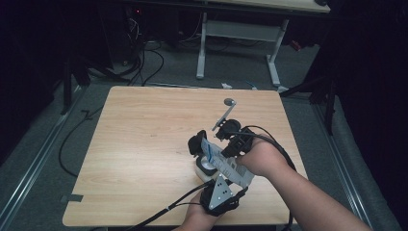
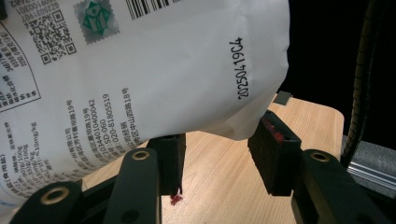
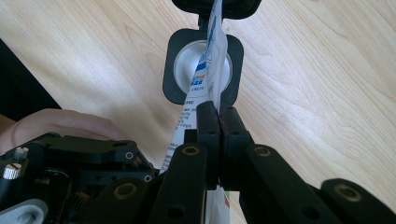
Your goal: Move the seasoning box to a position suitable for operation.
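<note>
The pouch [image 2: 154, 70] was white, printed with black text, barcodes, QR codes and a green emblem; beside the container [image 3: 203, 65], its edge carried blue print. The container was black-rimmed with a pale grey interior. The table [image 1: 144, 144] beneath the container showed light wood grain.

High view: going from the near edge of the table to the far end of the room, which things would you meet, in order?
left gripper → white packet → metal spoon → table's far edge → white desk legs
</note>
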The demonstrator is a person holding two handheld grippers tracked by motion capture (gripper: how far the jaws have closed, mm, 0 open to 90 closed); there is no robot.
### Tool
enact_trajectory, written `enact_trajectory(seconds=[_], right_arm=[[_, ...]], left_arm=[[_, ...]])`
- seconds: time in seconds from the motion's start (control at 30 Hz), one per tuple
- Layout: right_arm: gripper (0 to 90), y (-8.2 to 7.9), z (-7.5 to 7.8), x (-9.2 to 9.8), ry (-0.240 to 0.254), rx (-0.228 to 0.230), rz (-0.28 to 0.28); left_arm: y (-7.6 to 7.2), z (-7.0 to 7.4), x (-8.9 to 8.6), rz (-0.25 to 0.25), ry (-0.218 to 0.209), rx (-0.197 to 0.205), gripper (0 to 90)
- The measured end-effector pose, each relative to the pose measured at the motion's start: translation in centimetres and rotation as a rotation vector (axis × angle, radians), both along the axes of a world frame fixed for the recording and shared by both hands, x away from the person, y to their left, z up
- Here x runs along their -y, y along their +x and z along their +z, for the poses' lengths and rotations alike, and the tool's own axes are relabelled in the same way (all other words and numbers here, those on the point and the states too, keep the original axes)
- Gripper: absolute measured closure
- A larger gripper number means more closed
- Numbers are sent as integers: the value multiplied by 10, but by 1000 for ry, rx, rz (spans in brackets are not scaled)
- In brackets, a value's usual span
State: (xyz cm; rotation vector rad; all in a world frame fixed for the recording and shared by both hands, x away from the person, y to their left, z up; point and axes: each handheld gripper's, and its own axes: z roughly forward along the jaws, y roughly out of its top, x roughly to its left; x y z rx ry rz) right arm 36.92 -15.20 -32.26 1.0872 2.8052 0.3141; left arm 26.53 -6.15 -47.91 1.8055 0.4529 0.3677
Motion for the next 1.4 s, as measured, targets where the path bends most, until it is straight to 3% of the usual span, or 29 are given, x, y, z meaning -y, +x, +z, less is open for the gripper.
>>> enact_trajectory(seconds=[0.83, 1.4], right_arm=[[893, -5, -3, 10, 6, -19, -12], [893, -5, -5, 11, 6, -33, -16]], left_arm=[[-3, -14, -3, 3, 25, 4, 579], [-1, -24, -11, 14, 36, -14, 581]])
